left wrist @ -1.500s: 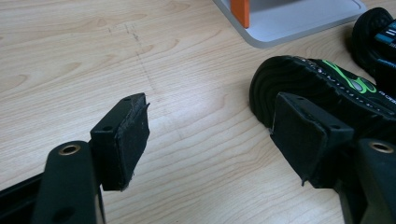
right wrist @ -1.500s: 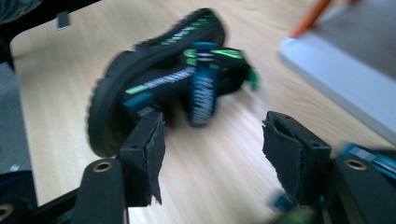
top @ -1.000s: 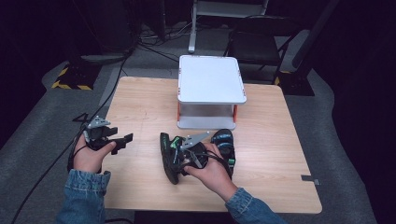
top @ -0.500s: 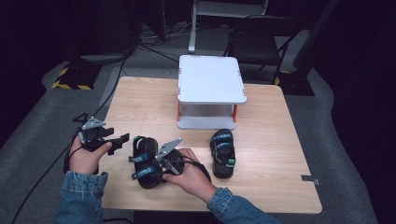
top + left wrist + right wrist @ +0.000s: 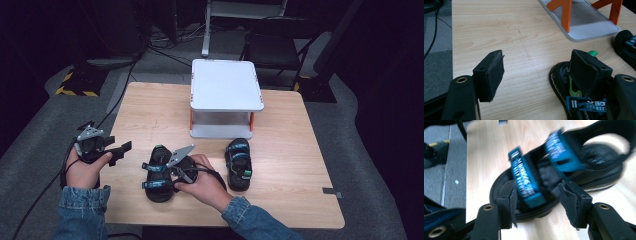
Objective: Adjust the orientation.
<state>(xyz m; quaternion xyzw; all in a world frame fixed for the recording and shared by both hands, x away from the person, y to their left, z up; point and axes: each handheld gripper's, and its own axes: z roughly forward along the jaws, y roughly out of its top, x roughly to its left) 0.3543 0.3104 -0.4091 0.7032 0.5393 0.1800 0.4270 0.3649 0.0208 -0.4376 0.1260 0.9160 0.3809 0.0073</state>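
Two black sandals with blue straps lie on the wooden table. My right gripper is shut on the left sandal, with its pads on either side of the front blue strap and the sole's side. The other sandal lies alone to the right, in front of the white stand. My left gripper is open at the table's left edge with only bare wood between its jaws. In the left gripper view the held sandal lies just behind the right jaw.
The white stand with orange legs rests at the table's middle back, its base plate flat on the wood. Cables and chair legs sit on the grey floor around the table. A small tag marks the table's front right.
My right hand has slid the sandal it grips leftward, away from the other sandal, to the table's front left-middle. The left gripper has stayed in place, open.
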